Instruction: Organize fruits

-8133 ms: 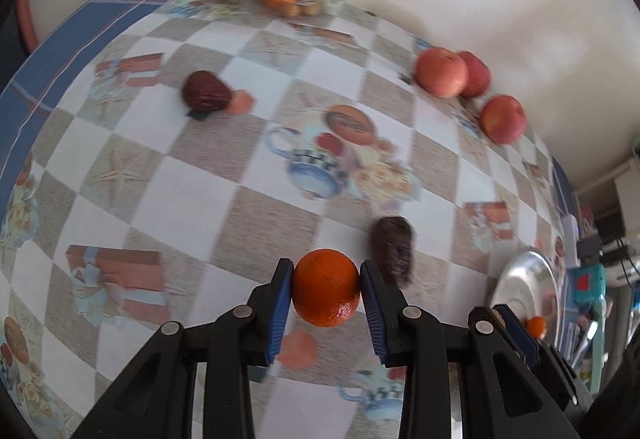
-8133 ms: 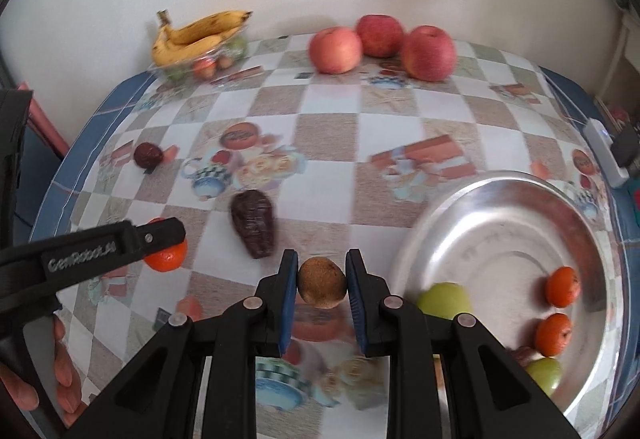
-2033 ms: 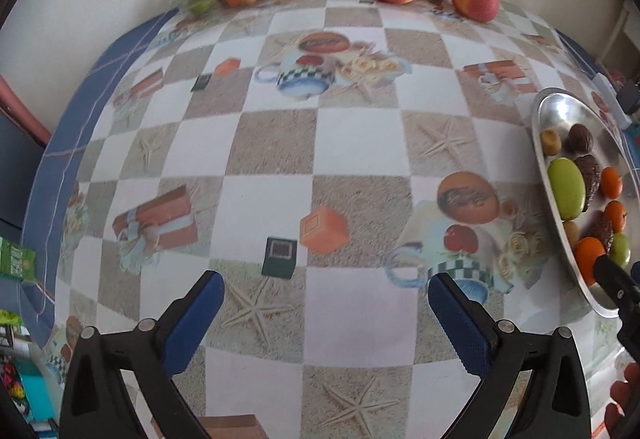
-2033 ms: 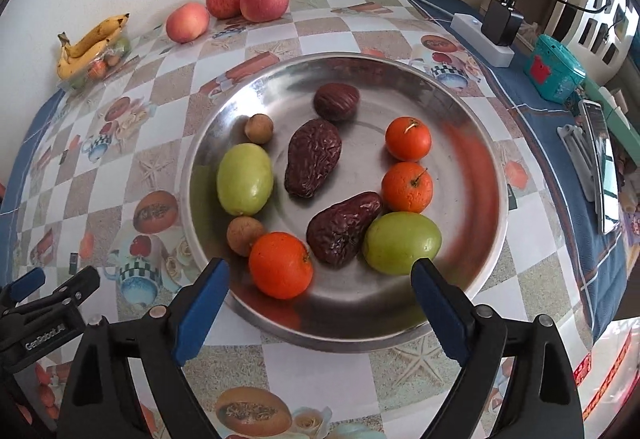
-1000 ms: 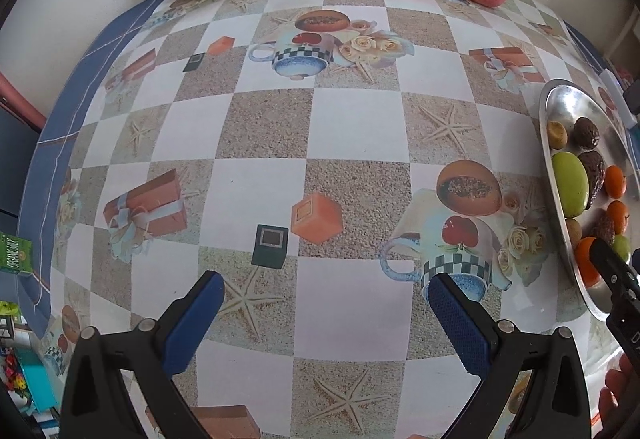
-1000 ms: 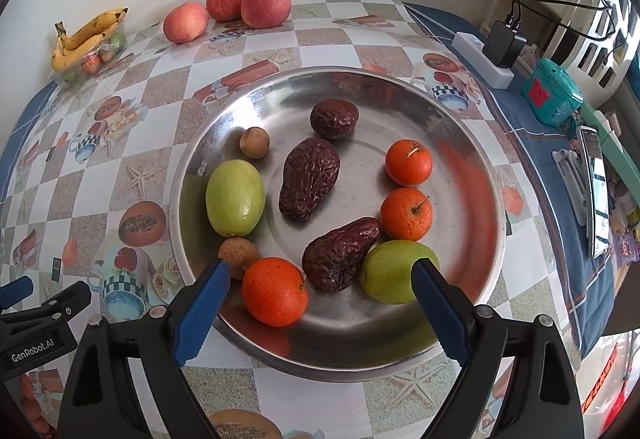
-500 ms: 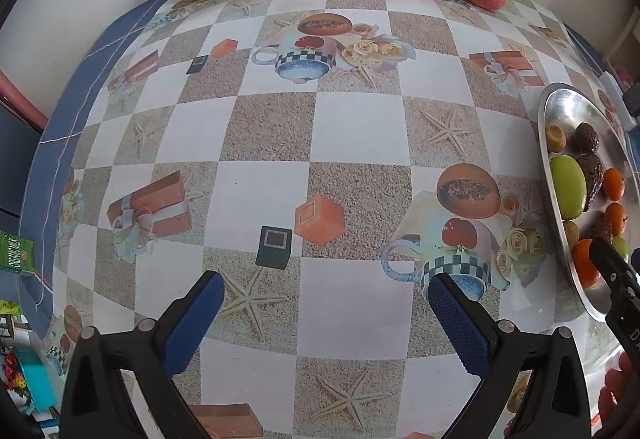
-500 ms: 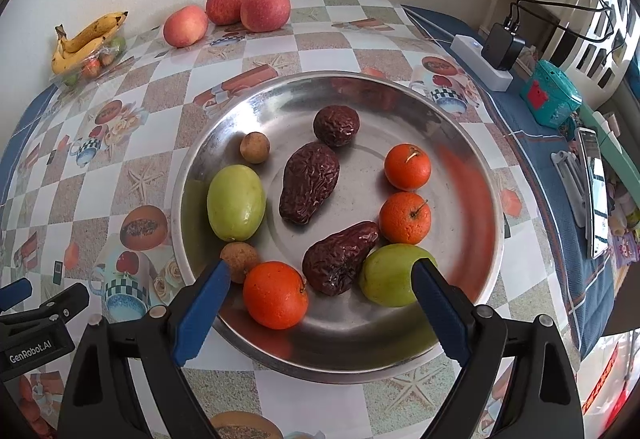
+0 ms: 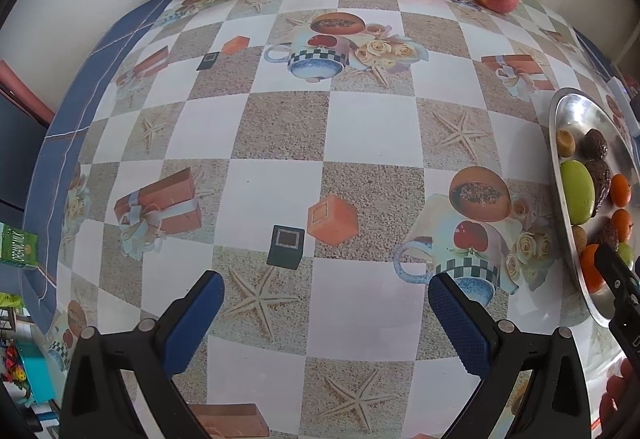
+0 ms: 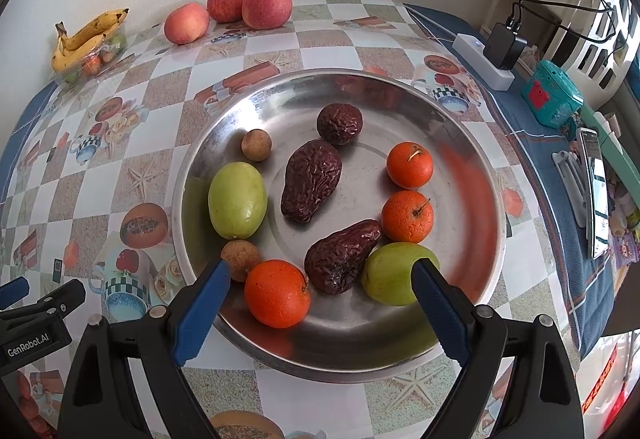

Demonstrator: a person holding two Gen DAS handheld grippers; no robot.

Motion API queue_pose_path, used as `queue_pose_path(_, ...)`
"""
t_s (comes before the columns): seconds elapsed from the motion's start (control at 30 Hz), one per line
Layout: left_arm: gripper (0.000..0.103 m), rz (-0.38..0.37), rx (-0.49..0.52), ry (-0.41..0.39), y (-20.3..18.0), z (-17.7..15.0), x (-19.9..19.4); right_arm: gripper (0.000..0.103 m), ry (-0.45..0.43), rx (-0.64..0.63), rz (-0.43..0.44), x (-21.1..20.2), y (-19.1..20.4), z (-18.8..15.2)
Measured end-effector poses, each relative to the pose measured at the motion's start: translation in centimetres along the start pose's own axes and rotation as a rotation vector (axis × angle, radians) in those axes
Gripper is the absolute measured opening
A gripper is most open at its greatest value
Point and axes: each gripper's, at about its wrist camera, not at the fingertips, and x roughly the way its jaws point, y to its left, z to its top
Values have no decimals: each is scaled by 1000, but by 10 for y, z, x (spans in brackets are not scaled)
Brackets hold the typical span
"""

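While your right gripper (image 10: 320, 279) hangs with its blue-padded jaws spread wide and nothing between them, it sits over the near rim of the metal plate (image 10: 476, 143). Just ahead of its fingers you have a tangerine (image 10: 277, 293) at the near edge, with a wrinkled dark date (image 10: 340, 255) beside it and a green fruit (image 10: 394, 273) to the right of that. Further in lie two more tangerines (image 10: 408, 216), a second long date (image 10: 311, 180), a rounder dark one (image 10: 339, 123), a larger green fruit (image 10: 237, 199) on the left, and two small brown fruits (image 10: 256, 145), one at each end of it. All of these rest inside the plate.

Your left gripper (image 9: 324, 307) is likewise wide open and empty, hovering over the checkered tablecloth (image 9: 280, 127) with only printed pictures beneath it. You can see the plate's edge at the far right of that view, well to the side of the fingers, with the tip of your right gripper in front of it.

Beyond the plate, three apples (image 10: 266, 5) stand near the wall at the back of the table, and a bunch of bananas (image 10: 86, 35) lies on a clear tray of small fruit in the far left corner. To the right of the table are a white power strip (image 10: 484, 67) with a black plug and a teal box (image 10: 554, 95).
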Motion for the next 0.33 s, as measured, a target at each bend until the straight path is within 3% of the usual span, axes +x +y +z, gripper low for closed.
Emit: queue_pose_path(0.33, 103, 9, -6, -10, 0, 0, -2, 92, 0, 0, 1, 0, 0, 0)
